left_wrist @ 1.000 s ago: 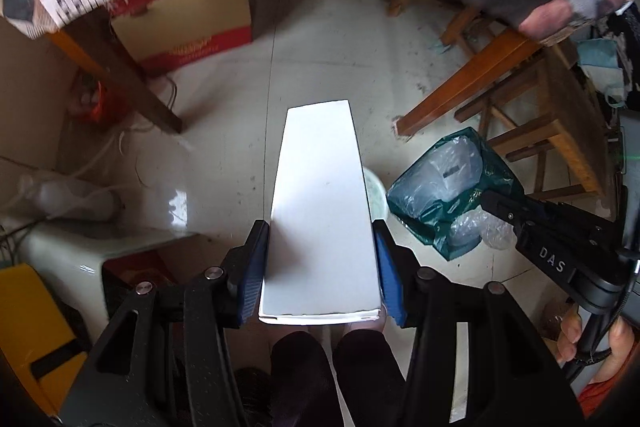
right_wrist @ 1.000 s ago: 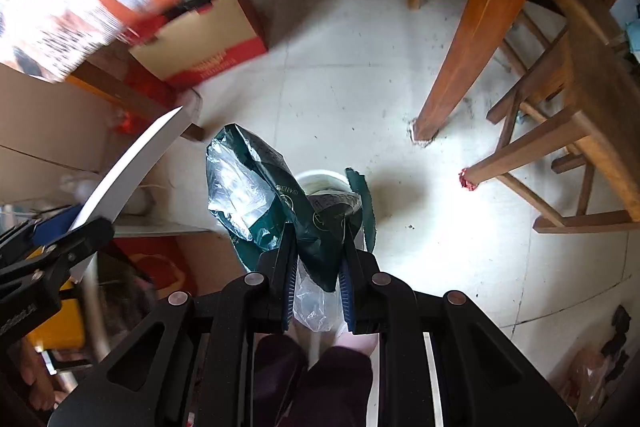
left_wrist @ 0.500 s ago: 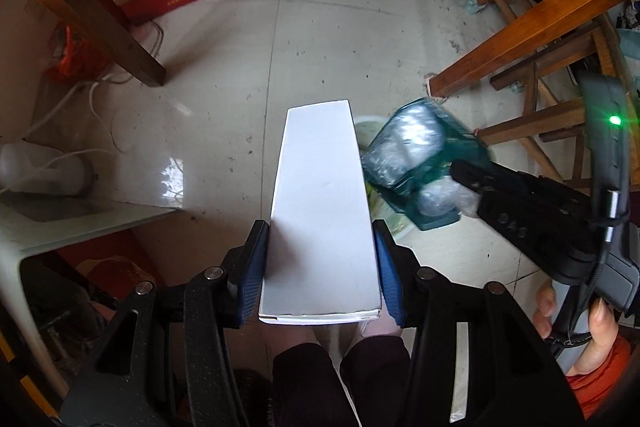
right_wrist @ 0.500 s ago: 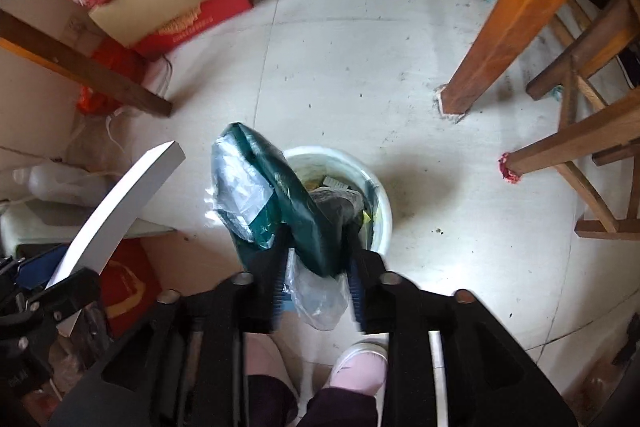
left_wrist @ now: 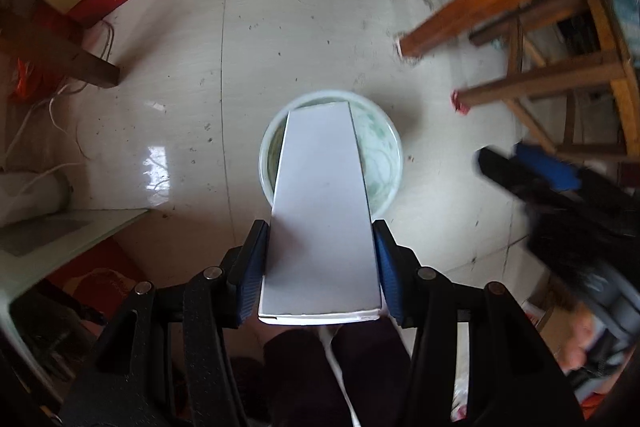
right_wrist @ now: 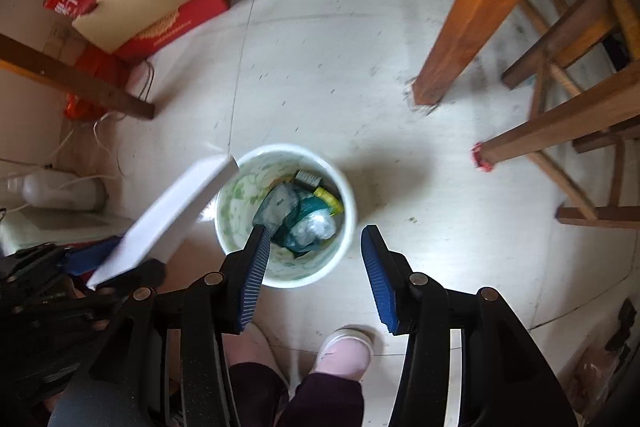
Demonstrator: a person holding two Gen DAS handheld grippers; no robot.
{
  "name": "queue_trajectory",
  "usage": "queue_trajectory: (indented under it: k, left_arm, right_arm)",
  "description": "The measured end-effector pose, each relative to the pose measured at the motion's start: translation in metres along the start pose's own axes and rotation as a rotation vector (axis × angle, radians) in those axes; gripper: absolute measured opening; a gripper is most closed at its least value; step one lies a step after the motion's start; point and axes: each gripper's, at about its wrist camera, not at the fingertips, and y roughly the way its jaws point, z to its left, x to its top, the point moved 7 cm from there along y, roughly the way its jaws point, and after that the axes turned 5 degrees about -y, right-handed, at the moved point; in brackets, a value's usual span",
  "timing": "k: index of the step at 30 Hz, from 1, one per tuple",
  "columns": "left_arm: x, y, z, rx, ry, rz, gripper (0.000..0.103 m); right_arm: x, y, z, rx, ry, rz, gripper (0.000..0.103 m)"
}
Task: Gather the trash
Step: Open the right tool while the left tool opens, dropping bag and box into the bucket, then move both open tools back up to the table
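My left gripper (left_wrist: 320, 267) is shut on a long flat white box (left_wrist: 322, 211) and holds it over a round pale-green trash bin (left_wrist: 386, 155) on the floor. In the right wrist view the same box (right_wrist: 168, 219) sits at the bin's left rim. My right gripper (right_wrist: 314, 267) is open and empty just above the bin (right_wrist: 348, 223). A green plastic bag (right_wrist: 304, 219) lies inside the bin among other trash.
Wooden table and stool legs (right_wrist: 480, 11) stand to the right. A red and tan cardboard box (right_wrist: 156, 3) sits at the far left beside a dark wooden leg (right_wrist: 76, 83). A white appliance with cables (right_wrist: 60, 191) is at the left. The person's shoes (right_wrist: 344, 351) are below.
My right gripper opened and dropped the green bag into the bin. My left gripper carried the white box over the bin.
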Motion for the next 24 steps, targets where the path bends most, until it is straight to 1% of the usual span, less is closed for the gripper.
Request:
queue_trajectory:
  k: [3, 5, 10, 15, 18, 19, 24]
  left_arm:
    - [0.001, -0.012, -0.008, -0.002, 0.020, -0.003, 0.051]
    - [0.002, -0.028, -0.013, -0.011, 0.026, -0.020, 0.051]
    - [0.003, -0.081, -0.018, 0.005, 0.040, -0.068, 0.051]
    - [0.003, -0.157, -0.014, 0.028, 0.036, -0.139, 0.051]
    - [0.002, -0.205, -0.009, 0.023, 0.017, -0.188, 0.051]
    - [0.001, -0.227, -0.007, 0.021, 0.007, -0.211, 0.051]
    - [-0.007, -0.310, -0.009, 0.002, -0.014, -0.302, 0.051]
  right_arm:
    - [0.007, -0.025, 0.000, -0.007, -0.005, -0.025, 0.044]
    - [0.013, -0.045, 0.003, -0.004, -0.005, -0.045, 0.044]
    - [0.023, -0.091, 0.014, 0.030, -0.003, -0.085, 0.044]
    - [0.031, -0.152, 0.033, 0.022, -0.031, -0.141, 0.044]
    - [0.035, -0.190, 0.039, 0.027, -0.034, -0.173, 0.044]
    - [0.037, -0.205, 0.042, 0.030, -0.033, -0.187, 0.044]
    - [0.041, -0.277, 0.055, 0.027, -0.031, -0.258, 0.044]
